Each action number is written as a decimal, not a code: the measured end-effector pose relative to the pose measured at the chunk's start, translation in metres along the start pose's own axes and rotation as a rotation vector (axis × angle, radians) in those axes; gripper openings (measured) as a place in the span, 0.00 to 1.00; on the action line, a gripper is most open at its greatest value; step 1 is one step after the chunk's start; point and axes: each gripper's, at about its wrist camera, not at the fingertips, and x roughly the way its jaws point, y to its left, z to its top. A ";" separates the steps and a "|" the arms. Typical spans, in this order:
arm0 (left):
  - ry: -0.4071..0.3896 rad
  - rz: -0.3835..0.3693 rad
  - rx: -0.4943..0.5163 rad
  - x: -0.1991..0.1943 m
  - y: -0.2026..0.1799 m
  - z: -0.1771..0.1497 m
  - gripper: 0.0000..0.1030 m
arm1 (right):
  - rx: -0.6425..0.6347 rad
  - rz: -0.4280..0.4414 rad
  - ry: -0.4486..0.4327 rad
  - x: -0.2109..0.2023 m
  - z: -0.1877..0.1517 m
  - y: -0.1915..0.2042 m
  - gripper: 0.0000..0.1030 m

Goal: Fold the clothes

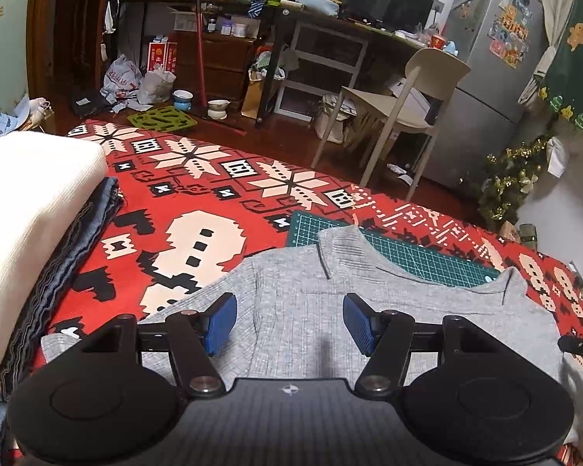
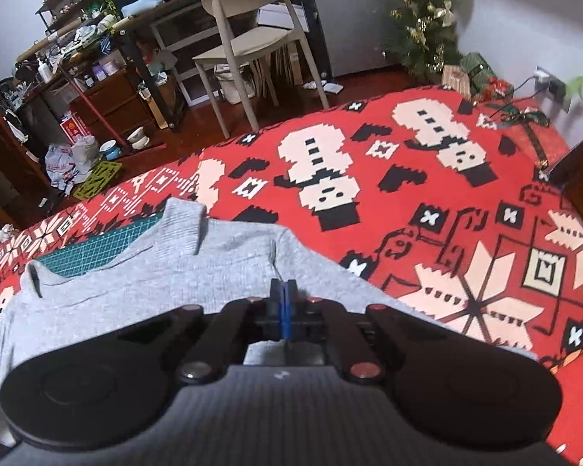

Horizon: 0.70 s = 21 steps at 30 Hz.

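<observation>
1. Grey sweater (image 1: 311, 310) lies flat on red blanket (image 1: 213, 209), collar over green mat (image 1: 408, 256).
2. My right gripper (image 2: 283, 291) is pinched closed on sweater fabric; thin bite, could slip when I lift.
3. My left gripper (image 1: 289, 320) gapes w/ nothing held; a one-sided pull would skew the fold.

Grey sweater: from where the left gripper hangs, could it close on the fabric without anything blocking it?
Probably yes. The left gripper is open right over the grey sweater, nothing between its pads and the knit.

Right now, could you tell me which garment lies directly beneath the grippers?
The grey sweater, spread flat; the white and dark blue pieces sit stacked aside.
</observation>
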 end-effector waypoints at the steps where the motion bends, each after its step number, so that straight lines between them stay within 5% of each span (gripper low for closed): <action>1: 0.001 -0.002 0.004 0.000 -0.001 0.000 0.58 | -0.006 0.001 -0.003 -0.001 0.000 0.000 0.00; 9: 0.011 0.022 0.033 0.003 -0.001 -0.002 0.58 | 0.006 -0.037 -0.006 -0.007 0.001 -0.009 0.11; 16: 0.023 -0.001 0.006 0.001 0.001 0.000 0.58 | 0.045 0.093 0.092 -0.027 -0.006 -0.005 0.09; 21: 0.044 -0.026 0.015 0.001 -0.002 -0.002 0.56 | 0.055 0.010 0.134 -0.018 -0.014 -0.012 0.09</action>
